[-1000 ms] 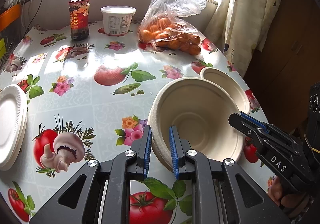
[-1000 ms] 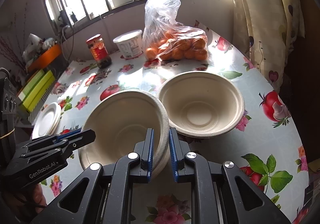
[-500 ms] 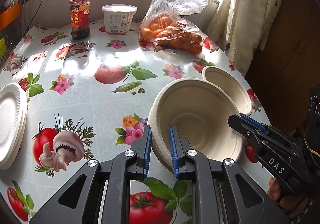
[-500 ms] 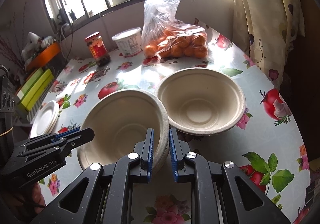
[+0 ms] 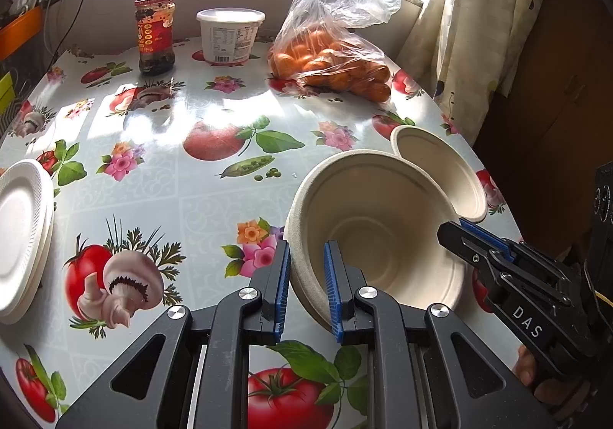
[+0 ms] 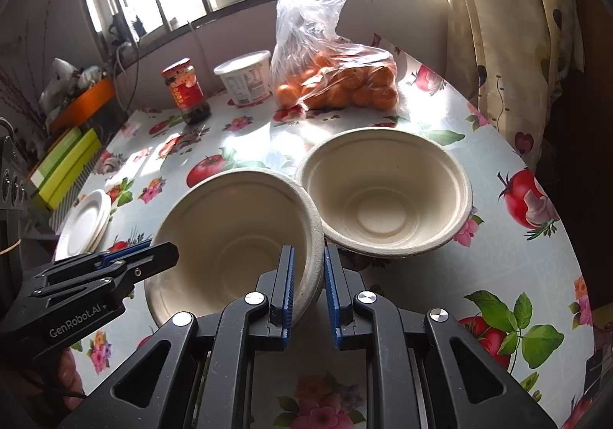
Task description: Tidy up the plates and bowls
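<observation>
The held bowl (image 6: 237,233) hangs tilted between the two grippers, its far rim now overlapping the near rim of the second bowl (image 6: 387,195), which sits flat on the flowered tablecloth (image 5: 161,176); a second ago there was a sliver of cloth between the two rims, so the held bowl has crept toward its partner. The left gripper (image 5: 304,287) is clamped on the held bowl's left rim, one blue pad inside the wall and one outside, and the right gripper (image 6: 308,285) pinches the opposite rim in the same way. By my reading the bowl is being carried over to nest inside the second bowl, with the lift and drop not yet done. Well to the left of the second bowl, at the table's edge, lies the stack of white plates (image 5: 21,233), already gathered. Readable writing is scarce: "DAS" on the right gripper's body, "GenRobot.AI" on the left one. Beyond the second bowl stand a red-labelled jar (image 5: 155,34), a white tub (image 5: 230,36) with illegible fine print, and a bag of oranges (image 5: 333,57).
</observation>
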### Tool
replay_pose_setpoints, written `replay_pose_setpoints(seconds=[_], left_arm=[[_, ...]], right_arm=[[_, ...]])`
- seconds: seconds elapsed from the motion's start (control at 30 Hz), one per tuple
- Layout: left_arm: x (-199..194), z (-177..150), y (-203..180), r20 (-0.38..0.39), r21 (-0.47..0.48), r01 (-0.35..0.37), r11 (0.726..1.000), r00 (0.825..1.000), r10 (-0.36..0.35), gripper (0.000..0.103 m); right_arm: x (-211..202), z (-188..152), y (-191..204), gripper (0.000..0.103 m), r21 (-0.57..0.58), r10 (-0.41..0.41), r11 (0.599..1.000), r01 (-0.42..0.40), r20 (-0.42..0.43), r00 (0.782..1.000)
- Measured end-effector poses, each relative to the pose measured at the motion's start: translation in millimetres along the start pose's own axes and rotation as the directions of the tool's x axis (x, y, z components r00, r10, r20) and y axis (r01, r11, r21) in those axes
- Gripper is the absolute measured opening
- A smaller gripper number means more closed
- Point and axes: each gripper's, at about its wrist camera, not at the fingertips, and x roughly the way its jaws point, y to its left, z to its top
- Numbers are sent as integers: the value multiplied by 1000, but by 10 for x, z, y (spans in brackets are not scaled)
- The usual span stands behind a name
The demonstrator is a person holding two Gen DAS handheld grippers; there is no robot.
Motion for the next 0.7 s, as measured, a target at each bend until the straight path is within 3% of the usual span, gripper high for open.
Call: replay_pose_setpoints(seconds=[0.7], left_arm=[[50,-5,-5,-7,2,-9,1000,1000,9,25]], right_arm=[[3,-11,0,19,1,-2,1000,2,1,1000]])
